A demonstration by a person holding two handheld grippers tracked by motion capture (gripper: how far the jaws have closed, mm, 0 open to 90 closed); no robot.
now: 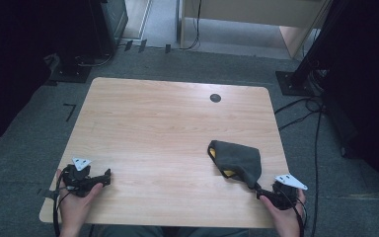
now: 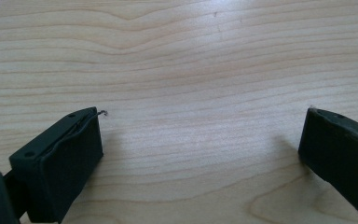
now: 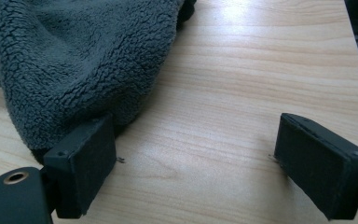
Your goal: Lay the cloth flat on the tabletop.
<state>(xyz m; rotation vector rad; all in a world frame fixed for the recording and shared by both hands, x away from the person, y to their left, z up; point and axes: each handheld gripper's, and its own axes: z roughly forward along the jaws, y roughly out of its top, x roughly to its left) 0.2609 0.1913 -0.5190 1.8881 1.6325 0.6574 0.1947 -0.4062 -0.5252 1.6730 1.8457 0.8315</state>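
High view puts the grey fleece cloth on the near right part of your wooden table, bunched into a loose heap with a bit of yellow showing at its left edge and again at its lower edge. Its near corner tapers toward your right gripper, which sits at the table's near right edge in your right hand, with its grey three-cornered plate on top. Right gripper view shows the cloth lying up against the outer side and tip of one jaw, while the gap between the two jaws holds only bare wood; the jaws stand spread wide and pinch nothing, and whether the fleece actually presses on that jaw or just rests beside it you cannot tell for sure. Well apart from the cloth, at the near left corner of the table, your left hand holds the left gripper low over the wood, pointing toward the right. Left gripper view shows its jaws spread fully apart over bare table, with nothing between them. Farther back on the tabletop a small dark round grommet sits near the far edge.
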